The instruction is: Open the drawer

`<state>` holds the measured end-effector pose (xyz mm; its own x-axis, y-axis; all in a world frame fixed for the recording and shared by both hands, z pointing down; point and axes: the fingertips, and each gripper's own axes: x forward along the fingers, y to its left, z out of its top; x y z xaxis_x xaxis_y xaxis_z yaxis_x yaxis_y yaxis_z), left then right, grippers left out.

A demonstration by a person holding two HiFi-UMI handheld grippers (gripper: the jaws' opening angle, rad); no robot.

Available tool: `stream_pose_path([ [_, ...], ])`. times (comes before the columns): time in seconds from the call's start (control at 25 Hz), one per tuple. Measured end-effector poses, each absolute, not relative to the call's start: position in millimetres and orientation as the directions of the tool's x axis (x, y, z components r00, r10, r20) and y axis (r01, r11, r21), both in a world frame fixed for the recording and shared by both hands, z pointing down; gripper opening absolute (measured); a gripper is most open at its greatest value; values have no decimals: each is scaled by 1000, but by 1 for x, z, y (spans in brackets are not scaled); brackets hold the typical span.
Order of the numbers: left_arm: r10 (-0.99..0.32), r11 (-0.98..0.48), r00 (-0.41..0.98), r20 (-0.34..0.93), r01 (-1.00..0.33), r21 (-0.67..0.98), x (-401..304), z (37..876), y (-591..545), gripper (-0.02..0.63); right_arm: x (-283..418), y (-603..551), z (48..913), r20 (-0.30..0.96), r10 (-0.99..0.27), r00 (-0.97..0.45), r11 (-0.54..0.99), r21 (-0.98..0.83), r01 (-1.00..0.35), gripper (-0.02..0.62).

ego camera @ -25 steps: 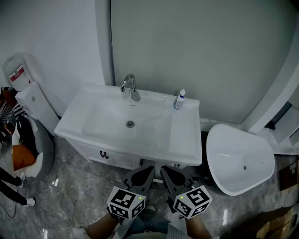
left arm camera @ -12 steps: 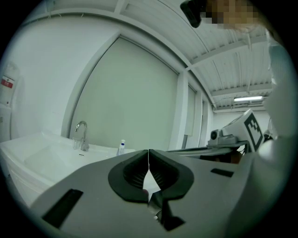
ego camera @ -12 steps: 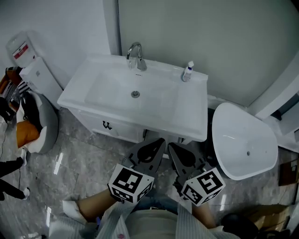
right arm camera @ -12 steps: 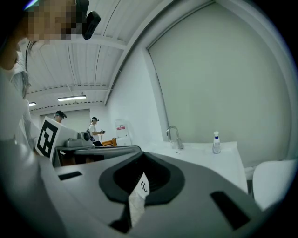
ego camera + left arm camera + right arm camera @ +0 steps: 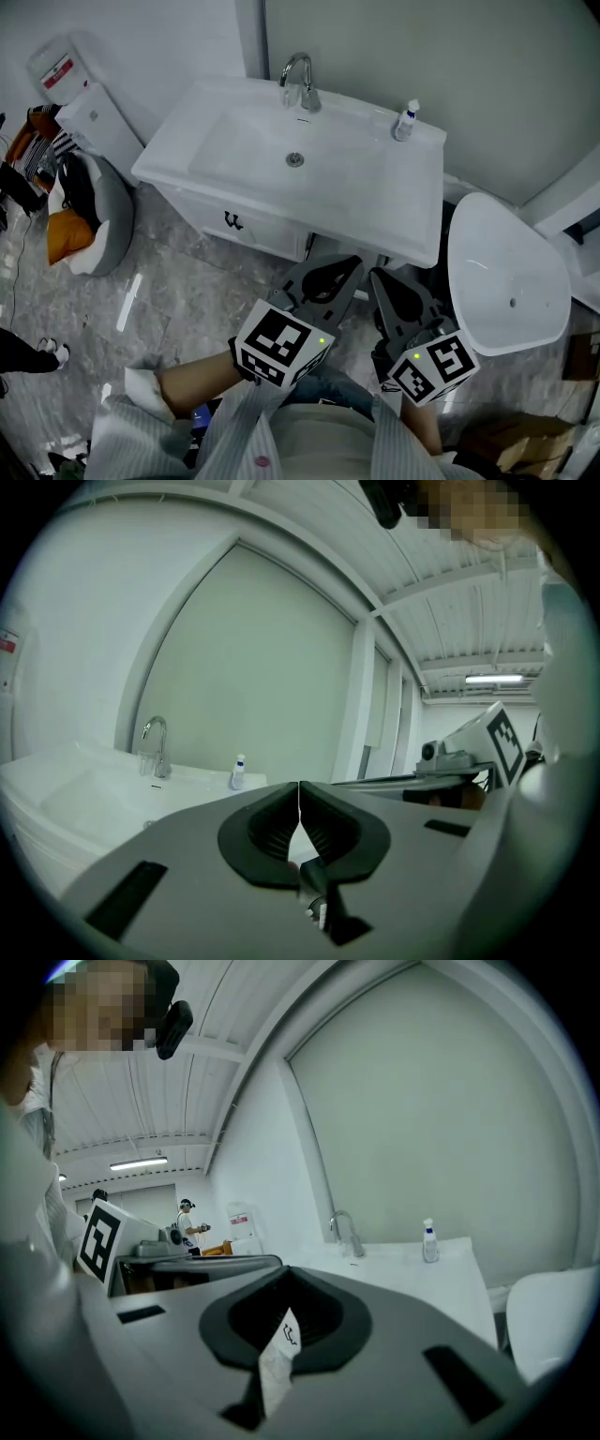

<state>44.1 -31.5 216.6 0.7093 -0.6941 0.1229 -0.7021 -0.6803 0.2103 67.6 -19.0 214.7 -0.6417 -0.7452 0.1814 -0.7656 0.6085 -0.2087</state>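
Sitting closed, drawer [image 5: 246,225], up-left of left gripper [image 5: 349,267], apart.

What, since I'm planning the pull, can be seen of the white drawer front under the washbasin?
The white drawer front sits just below the white ceramic washbasin, toward the cabinet's left end in the head view. It looks smooth and glossy, with one small dark curled handle on it. It appears shut, level with the cabinet face. Nothing touches it.
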Motion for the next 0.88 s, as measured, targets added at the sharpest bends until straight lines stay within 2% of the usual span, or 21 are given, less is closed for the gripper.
stream_pose_path([
  [0.88,-671,-694,727,145,-685,221,39,228,-45,18,62,-35,233,233,-733,-639,603,-211,-769,8],
])
